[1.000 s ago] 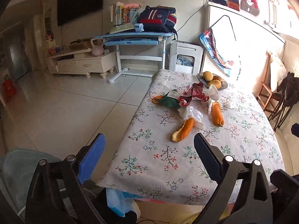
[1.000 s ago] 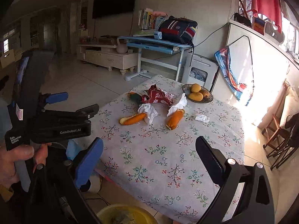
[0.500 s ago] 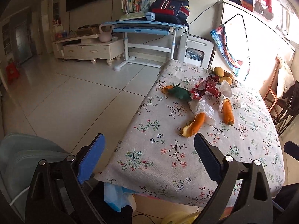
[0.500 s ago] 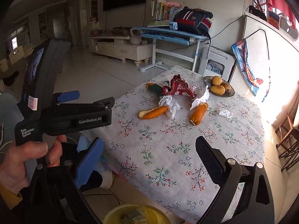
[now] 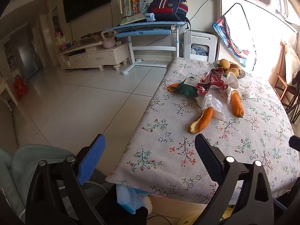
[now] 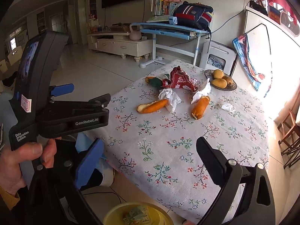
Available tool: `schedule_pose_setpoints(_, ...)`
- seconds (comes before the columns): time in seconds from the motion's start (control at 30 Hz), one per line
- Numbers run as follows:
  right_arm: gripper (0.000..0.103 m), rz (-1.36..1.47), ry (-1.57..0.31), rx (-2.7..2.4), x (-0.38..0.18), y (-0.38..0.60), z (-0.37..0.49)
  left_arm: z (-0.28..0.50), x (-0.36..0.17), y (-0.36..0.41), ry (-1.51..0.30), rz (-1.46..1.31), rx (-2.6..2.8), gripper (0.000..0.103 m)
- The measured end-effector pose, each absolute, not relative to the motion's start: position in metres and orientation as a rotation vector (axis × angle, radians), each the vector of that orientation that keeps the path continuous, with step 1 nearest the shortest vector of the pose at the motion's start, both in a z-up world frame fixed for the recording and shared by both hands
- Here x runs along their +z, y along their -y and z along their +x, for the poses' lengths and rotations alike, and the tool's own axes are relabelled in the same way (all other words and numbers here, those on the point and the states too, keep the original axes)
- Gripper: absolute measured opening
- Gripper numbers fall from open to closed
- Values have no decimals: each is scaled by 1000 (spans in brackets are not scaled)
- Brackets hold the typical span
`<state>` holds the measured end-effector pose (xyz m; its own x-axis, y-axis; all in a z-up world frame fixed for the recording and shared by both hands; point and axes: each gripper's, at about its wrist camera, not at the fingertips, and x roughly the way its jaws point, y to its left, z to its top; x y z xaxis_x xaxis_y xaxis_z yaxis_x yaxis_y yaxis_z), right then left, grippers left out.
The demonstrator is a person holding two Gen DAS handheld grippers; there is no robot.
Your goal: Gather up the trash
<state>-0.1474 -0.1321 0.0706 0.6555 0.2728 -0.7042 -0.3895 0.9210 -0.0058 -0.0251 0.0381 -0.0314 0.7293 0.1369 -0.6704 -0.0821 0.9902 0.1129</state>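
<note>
Left wrist view: my left gripper (image 5: 150, 153) hangs over the near corner of the table (image 5: 262, 131), its jaws spread wide with nothing between them. The floral cloth carries the trash in a loose cluster toward the far half. Nearest me lies 1 orange peel (image 5: 201, 120), touching a crumpled white tissue (image 5: 211, 102). A second peel (image 5: 237, 106) lies just to the right, with another white tissue (image 5: 232, 81) at its far end. Behind them are a red wrapper (image 5: 211, 81) and a green packet (image 5: 186, 89), with a small piece of peel (image 5: 172, 88) at the packet's left edge. A small crumpled tissue (image 5: 248, 93) lies apart on the right. A fruit bowl (image 5: 241, 74) stands at the far end.

Right wrist view: my right gripper (image 6: 150, 159) is also held wide open and empty, above the table's near edge. My left hand (image 6: 24, 159) grips the handle of the other tool on the left of the frame. The same trash lies mid-table: 2 long peels, the near one (image 6: 151, 106) and the right one (image 6: 200, 107), each touching a tissue, with the red wrapper (image 6: 181, 80) behind. Below the table edge stands a yellow bin (image 6: 116, 213) with some scraps inside.
</note>
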Motion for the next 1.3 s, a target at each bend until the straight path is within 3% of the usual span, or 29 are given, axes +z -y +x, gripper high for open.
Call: schedule_pose_setpoints(1.3, 95, -192, -849, 375, 39, 119, -135, -29, -25, -39, -738, 160, 169, 93)
